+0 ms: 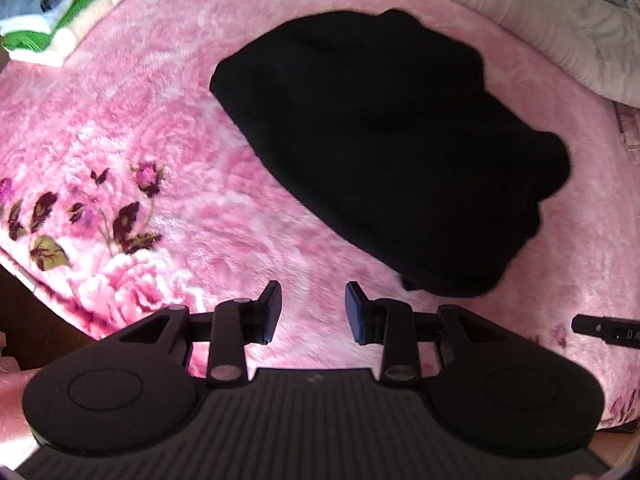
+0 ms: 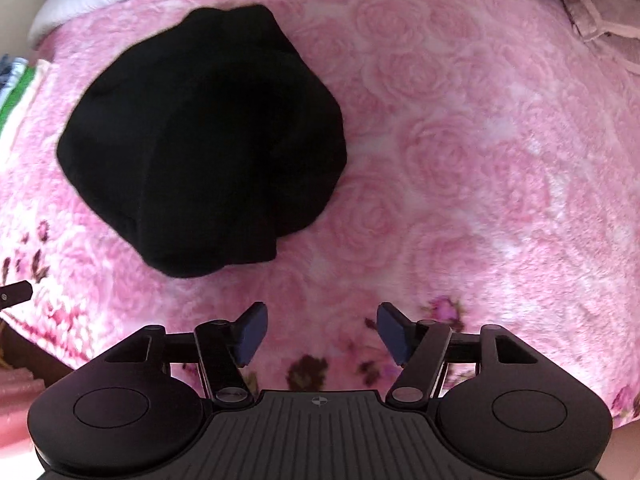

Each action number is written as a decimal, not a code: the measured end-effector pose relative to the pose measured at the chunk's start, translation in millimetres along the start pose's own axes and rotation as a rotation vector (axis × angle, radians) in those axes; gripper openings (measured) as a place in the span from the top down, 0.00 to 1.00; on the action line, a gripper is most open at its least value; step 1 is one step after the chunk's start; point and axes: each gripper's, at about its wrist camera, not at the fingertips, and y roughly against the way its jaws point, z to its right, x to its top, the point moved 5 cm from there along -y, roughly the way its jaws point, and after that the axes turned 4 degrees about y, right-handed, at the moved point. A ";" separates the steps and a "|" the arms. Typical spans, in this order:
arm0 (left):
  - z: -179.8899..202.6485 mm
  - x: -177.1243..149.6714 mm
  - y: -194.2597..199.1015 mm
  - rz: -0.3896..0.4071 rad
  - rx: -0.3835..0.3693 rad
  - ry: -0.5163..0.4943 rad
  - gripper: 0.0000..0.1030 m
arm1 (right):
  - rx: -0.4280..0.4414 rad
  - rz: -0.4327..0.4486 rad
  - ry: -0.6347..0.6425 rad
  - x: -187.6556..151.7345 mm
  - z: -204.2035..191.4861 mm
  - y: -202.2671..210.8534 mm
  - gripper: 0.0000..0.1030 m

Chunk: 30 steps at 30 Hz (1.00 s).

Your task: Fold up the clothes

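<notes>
While black garment (image 1: 384, 152) lies apart, left gripper (image 1: 313, 312) & right gripper (image 2: 319, 334) fingers gape, both empty.

A bedroom in a home: a bed covered with a fluffy pink rose-patterned blanket (image 1: 168, 128), a pale ribbed pillow (image 1: 560, 36) at its far edge, and a stack of folded clothes (image 1: 68, 4) in 1 corner.

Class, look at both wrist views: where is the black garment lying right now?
The black garment lies bunched on the pink floral blanket, ahead of both open grippers and touching neither; in the left wrist view it is right of the folded stack.
</notes>
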 end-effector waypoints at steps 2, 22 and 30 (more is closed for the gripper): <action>-5.6 2.2 -15.5 -0.027 -0.011 0.008 0.71 | 0.001 -0.018 -0.009 2.5 -5.1 -15.7 0.37; -24.0 -1.7 -78.0 0.003 -0.035 0.197 0.71 | 0.211 0.240 -0.040 65.4 -35.8 -107.7 0.88; -9.2 -25.0 -78.8 0.005 -0.088 0.208 0.71 | 0.100 0.106 0.051 5.9 27.8 -82.7 0.95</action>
